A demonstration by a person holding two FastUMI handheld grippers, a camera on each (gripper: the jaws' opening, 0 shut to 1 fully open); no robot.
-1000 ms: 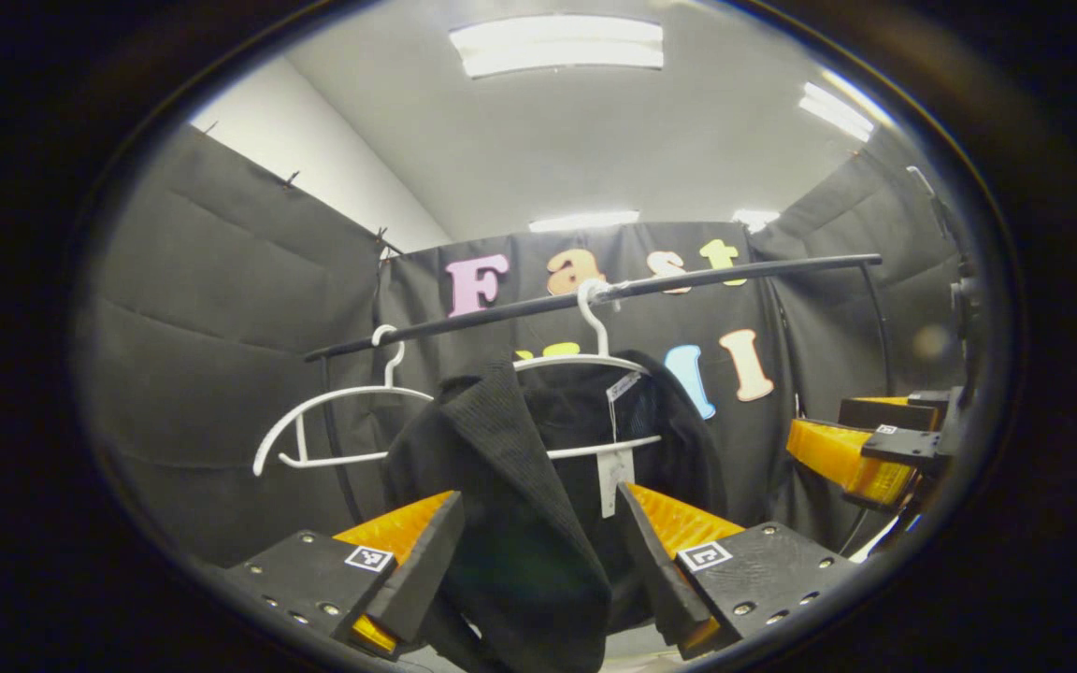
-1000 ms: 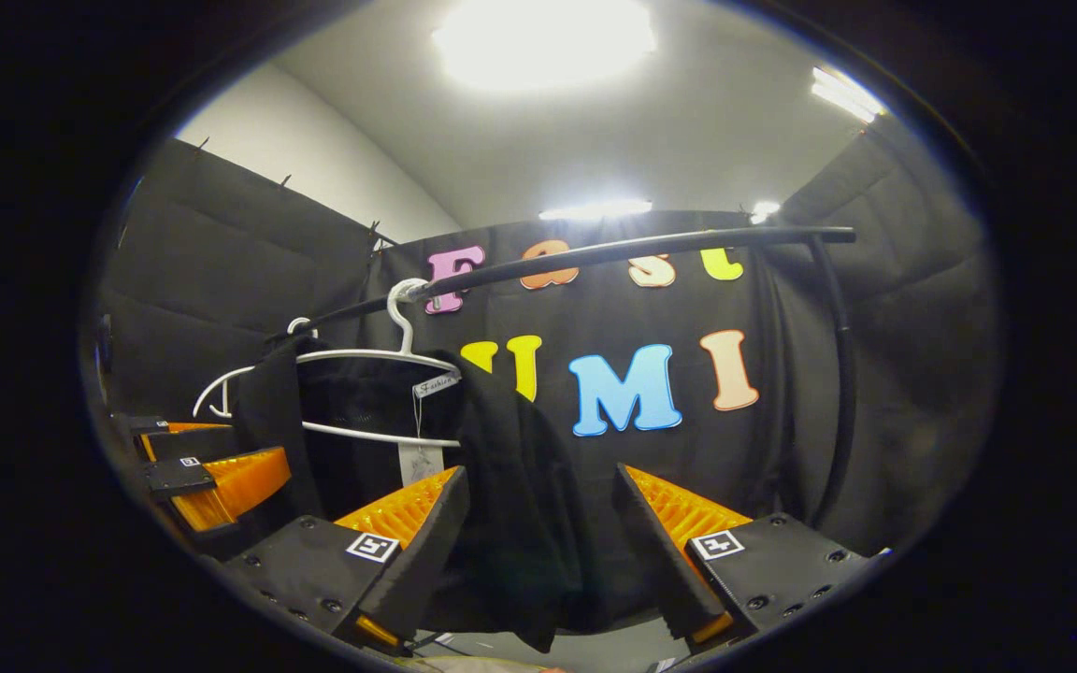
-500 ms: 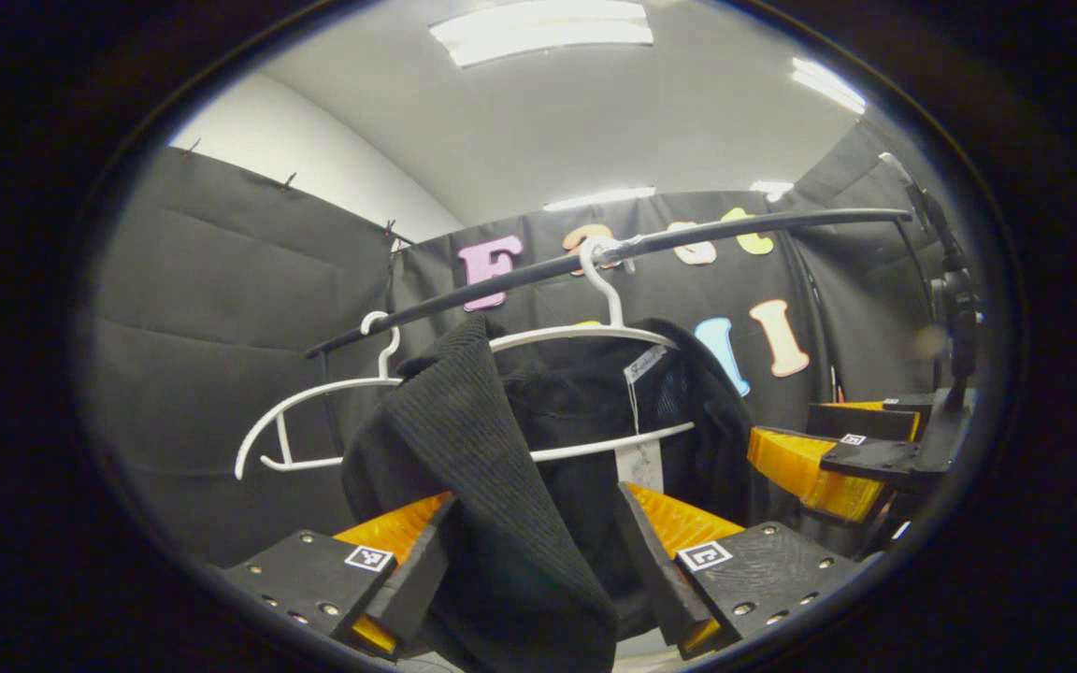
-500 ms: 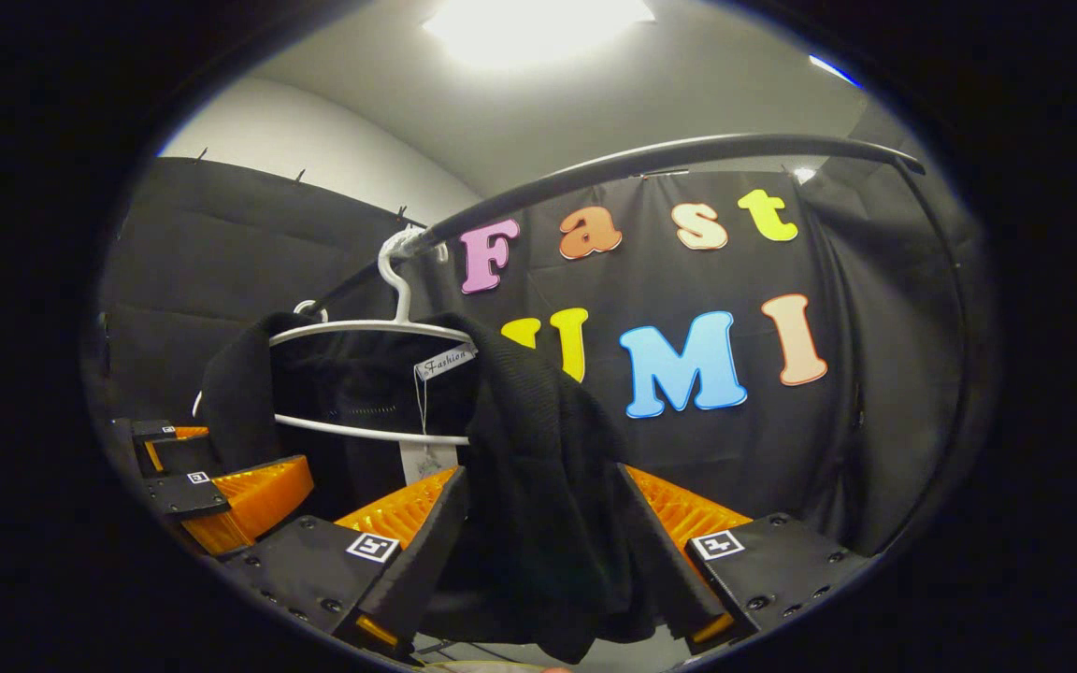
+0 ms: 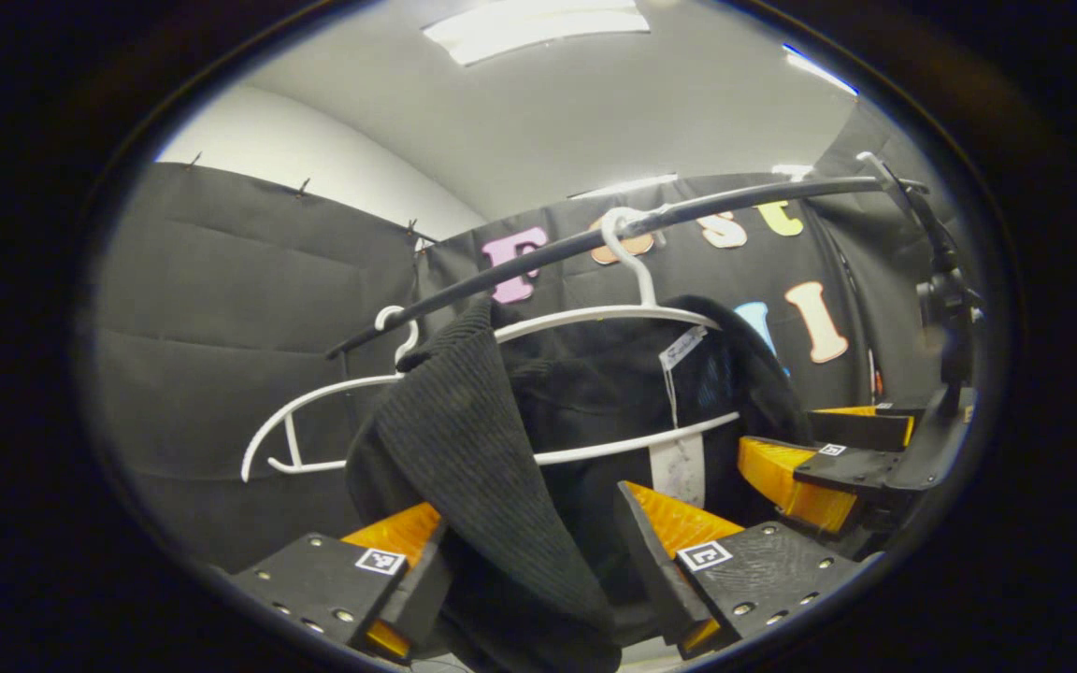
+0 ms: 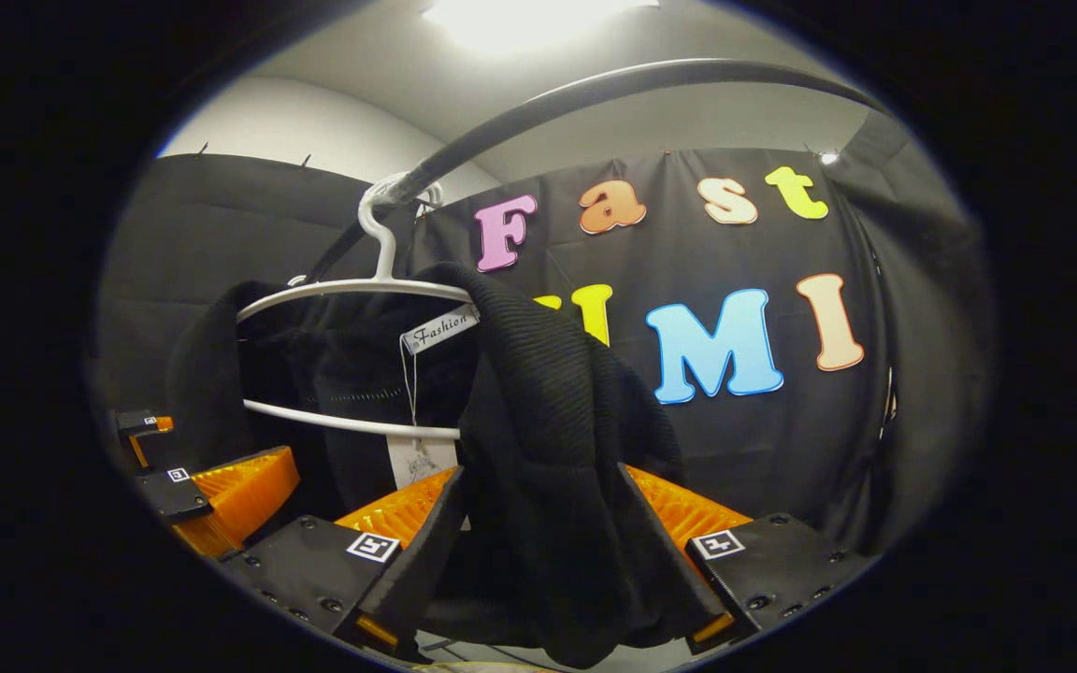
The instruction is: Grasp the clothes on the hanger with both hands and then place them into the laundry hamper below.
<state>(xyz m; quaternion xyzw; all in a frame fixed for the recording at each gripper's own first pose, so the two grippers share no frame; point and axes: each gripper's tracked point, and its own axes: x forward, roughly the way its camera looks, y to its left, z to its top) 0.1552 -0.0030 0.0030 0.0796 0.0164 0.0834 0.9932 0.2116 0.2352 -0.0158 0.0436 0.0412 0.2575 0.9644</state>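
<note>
A black knit garment (image 5: 464, 421) hangs on a white hanger (image 5: 595, 313) hooked over a black rail (image 5: 735, 196). My left gripper (image 5: 534, 523) is open, and the garment's near shoulder and sleeve droop between its fingers. Farther right, my right gripper (image 5: 805, 444) sits by the garment's other side. In the right gripper view the garment (image 6: 548, 393) hangs from the hanger (image 6: 351, 285). There my right gripper (image 6: 538, 486) is open with the other shoulder's fold hanging in the gap. My left gripper (image 6: 193, 458) shows low at the left.
An empty white hanger (image 5: 314, 402) hangs on the rail to the left of the garment. A paper tag (image 5: 679, 467) dangles inside the garment's neck on a string. The rail (image 6: 595, 89) arches close overhead. Black cloth walls close in behind.
Both grippers have risen and moved in toward the garment. The shoulder folds now lie deeper between each pair of fingers. The fingers' spread looks the same.
</note>
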